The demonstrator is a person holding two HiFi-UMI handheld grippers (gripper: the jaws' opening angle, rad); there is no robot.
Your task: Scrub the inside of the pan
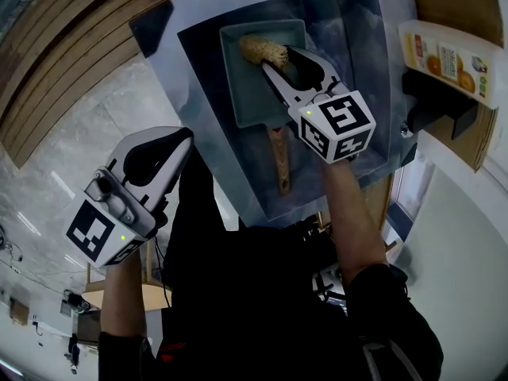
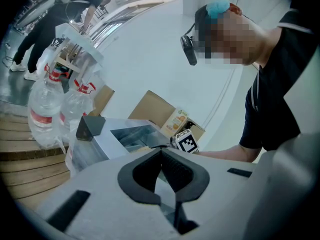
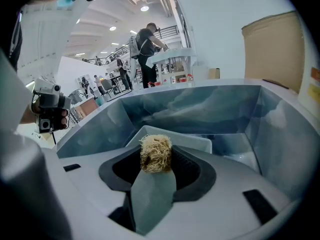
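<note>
Inside the blue-grey tub (image 1: 367, 70), the square pan (image 1: 250, 94) lies flat with its wooden handle (image 1: 279, 161) pointing back toward the person. The right gripper (image 1: 277, 57) reaches over it, jaws clamped on a straw-coloured scrubber (image 1: 262, 50) whose free end sits at the pan's far end; whether it presses on the pan floor cannot be told. Off to the left, well apart from the tub, the left gripper (image 1: 183, 137) hangs in the air with its jaws closed tip to tip and nothing between them.
</note>
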